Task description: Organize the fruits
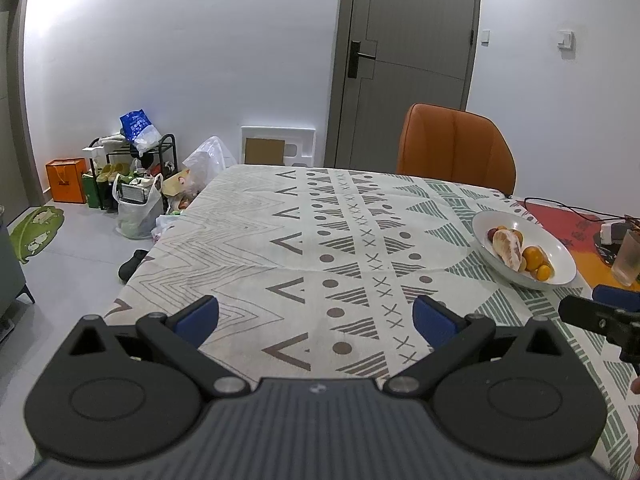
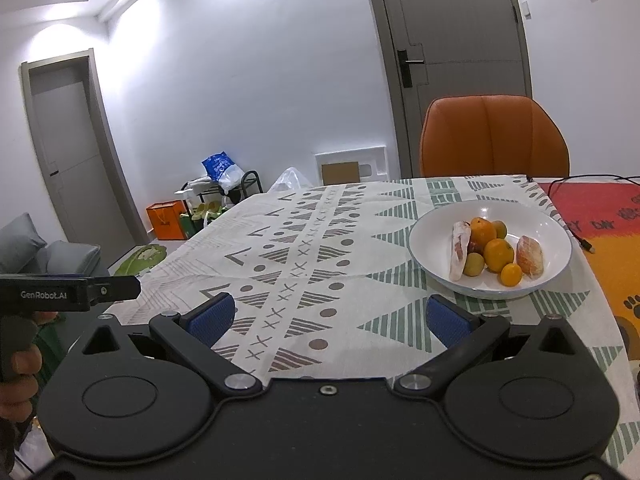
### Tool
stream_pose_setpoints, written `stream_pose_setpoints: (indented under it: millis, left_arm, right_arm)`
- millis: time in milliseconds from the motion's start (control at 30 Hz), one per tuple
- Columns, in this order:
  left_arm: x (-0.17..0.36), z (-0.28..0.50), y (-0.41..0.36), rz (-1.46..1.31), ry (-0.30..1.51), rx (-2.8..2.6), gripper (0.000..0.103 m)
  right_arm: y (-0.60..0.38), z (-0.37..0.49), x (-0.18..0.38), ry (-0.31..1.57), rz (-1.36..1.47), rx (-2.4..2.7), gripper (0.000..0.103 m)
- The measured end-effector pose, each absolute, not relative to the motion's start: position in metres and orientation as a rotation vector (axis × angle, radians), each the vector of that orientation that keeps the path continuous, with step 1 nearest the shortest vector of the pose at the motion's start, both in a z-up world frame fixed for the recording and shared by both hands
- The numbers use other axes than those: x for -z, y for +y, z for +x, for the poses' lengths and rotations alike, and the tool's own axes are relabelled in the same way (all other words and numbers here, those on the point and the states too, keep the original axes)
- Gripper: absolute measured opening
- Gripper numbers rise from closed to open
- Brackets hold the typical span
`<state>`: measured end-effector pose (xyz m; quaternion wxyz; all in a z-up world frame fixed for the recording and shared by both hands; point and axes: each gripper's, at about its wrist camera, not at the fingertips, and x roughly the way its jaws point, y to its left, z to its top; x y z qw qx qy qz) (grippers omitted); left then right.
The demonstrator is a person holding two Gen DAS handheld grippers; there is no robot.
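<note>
A white bowl [image 2: 432,236] stands on the patterned tablecloth [image 2: 320,248] at the right. It holds oranges [image 2: 498,255], small green fruits [image 2: 474,264], a red fruit and peeled pomelo pieces [image 2: 530,256]. The bowl also shows in the left wrist view [image 1: 560,256], far right. My right gripper [image 2: 329,318] is open and empty, low over the cloth, near and left of the bowl. My left gripper [image 1: 316,318] is open and empty over the table's middle front.
An orange chair [image 2: 494,140] stands behind the table's far edge. A red and orange mat [image 2: 600,216] with a black cable lies right of the bowl. A glass [image 1: 630,258] stands at the far right. Bags and a shoe rack [image 1: 132,168] clutter the floor at left.
</note>
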<state>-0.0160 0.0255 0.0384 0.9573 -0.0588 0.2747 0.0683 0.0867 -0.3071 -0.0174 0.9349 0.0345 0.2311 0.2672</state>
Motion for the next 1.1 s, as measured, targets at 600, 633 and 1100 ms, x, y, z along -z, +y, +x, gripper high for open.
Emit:
stream_pose_setpoints:
  millis: [600,633,1100]
  left_arm:
    - [-0.0358,-0.0147,0.0263,-0.122,0.574,-0.132,0.102]
    - [-0.0351,-0.0146,0.0264,-0.121,0.575,-0.132,0.102]
    - [-0.0313,-0.0110,0.0285,-0.132,0.594,-0.128,0.102]
  right_arm:
    - [-0.3090,0.0874,0.0161,0.469,0.069,-0.540,0.103]
    - [-0.3088,0.0871,0.0163,0.468,0.069,-0.540,0.103]
    - [-0.3083,0.0878,0.0183,0.476,0.071,-0.536,0.103]
